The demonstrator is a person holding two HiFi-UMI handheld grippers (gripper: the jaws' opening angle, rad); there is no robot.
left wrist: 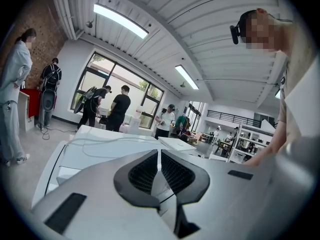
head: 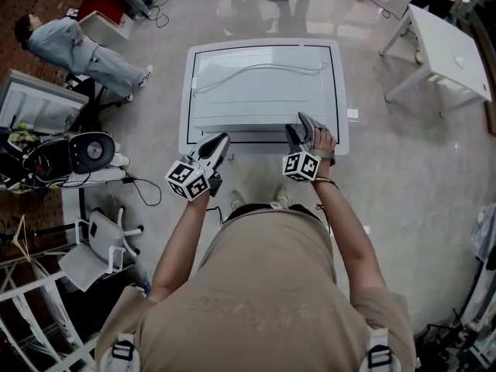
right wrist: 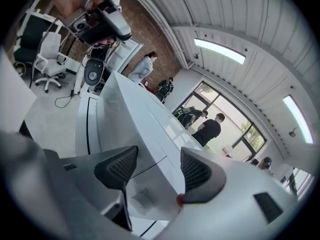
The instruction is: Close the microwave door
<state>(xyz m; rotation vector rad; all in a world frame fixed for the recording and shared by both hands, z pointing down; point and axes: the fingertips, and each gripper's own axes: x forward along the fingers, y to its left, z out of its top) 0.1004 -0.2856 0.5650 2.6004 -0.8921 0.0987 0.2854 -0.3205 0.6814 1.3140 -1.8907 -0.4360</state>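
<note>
Left claw point(head: 223, 139) closed tight, empty, near microwave's front edge. Microwave point(head: 263, 87): plain white box on white bench point(head: 342, 134), thin cable point(head: 256, 70) lying across its top. Right claw point(head: 302, 121) spread wide at the front right corner, pads not pressing.

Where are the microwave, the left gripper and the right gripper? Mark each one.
microwave point(head: 263, 91), head view, on its white top.
left gripper point(left wrist: 159, 155), left gripper view, where its shut fingers meet.
right gripper point(right wrist: 159, 154), right gripper view, midway between its open fingers.
</note>
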